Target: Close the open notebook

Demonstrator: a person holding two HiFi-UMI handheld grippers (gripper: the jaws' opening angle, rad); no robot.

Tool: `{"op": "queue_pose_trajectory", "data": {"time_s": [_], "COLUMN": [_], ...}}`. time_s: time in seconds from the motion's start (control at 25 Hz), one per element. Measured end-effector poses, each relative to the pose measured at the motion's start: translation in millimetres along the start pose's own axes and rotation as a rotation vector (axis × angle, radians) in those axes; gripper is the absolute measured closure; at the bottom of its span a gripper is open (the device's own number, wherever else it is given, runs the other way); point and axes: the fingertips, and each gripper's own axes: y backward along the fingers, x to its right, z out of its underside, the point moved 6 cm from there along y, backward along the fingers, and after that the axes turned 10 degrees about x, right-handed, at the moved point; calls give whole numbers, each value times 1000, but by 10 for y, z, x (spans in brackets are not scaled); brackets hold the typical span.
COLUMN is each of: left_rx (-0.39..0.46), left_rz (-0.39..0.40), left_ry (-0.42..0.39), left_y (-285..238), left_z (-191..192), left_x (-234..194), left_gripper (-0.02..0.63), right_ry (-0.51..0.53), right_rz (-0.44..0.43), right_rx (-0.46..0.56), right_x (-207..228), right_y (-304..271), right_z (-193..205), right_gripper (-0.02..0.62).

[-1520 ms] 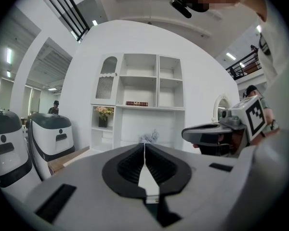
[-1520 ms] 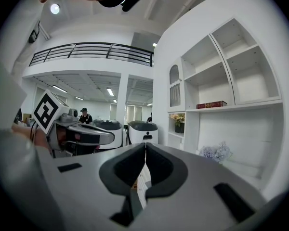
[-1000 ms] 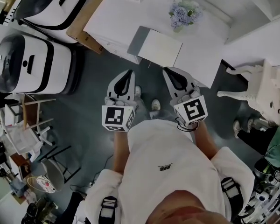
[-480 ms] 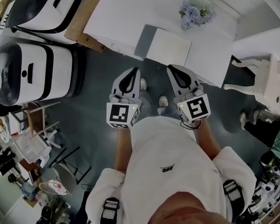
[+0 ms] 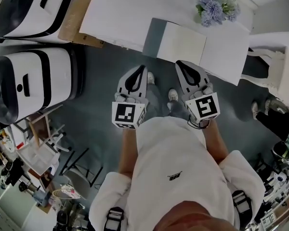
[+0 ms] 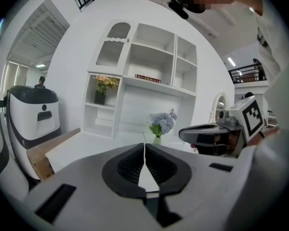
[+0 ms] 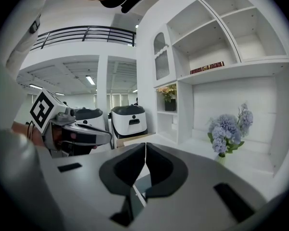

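We see the notebook [image 5: 202,44] lying open, pages up, on the white table [image 5: 120,13], right at its near edge. The grey cover [image 5: 152,36] shows along the notebook's left side. The flowers [image 5: 214,6] stand just behind it, toward the right page.

We hold both grippers side by side over the dark floor [image 5: 96,81], short of the table, tips pointing at the notebook. Neither touches it.
- left gripper [image 5: 143,68]: tip sits just below the grey cover's near corner.
- right gripper [image 5: 178,62]: tip sits just short of the left page's near edge.

Left gripper view: fingers [image 6: 127,165] clenched, tips meeting at the front, nothing between them. Past the tips we see the tabletop, the flowers and a white shelf unit [image 6: 149,76]. The right gripper shows at the right of that view.

Right gripper view: fingers [image 7: 123,170] also clenched, tips touching, gripping nothing. The left gripper shows at the left, the flowers at the right.

Around us: two white machines with black bands, one [image 5: 33,81] on the floor to the left and one [image 5: 33,4] behind it. A brown board [image 5: 74,16] lies along the table's left edge. A white chair [image 5: 279,71] stands at the right. Our shoes [image 5: 172,95] show between the grippers.
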Motion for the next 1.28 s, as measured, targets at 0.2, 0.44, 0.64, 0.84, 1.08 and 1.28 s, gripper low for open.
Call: {"op": "queue_pose_trajectory", "data": {"time_s": [0.2, 0.44, 0.64, 0.84, 1.08, 1.28], "left_rx": [-33, -71, -102, -138, -184, -214], "left_rz": [22, 51, 67, 95, 113, 120], "left_ry": [23, 49, 72, 109, 140, 167], "left_y": [-149, -270, -377, -453, -531, -633], "left_z": [185, 400, 616, 864, 1147, 1376], "left_x": [-210, -387, -527, -639, -806, -913], "left_gripper": [606, 606, 606, 606, 606, 606], "right_ry": [-34, -81, -92, -119, -144, -174], "right_rz": [16, 35, 47, 62, 65, 76], "right_rx": [-40, -66, -97, -115, -152, -191], "right_x": [-36, -105, -110, -169, -273, -302], "right_y": [-230, -416, -543, -706, -847, -884], "right_z": [203, 381, 611, 818, 1083, 1330], "right_gripper": [598, 598, 598, 598, 598, 598]}}
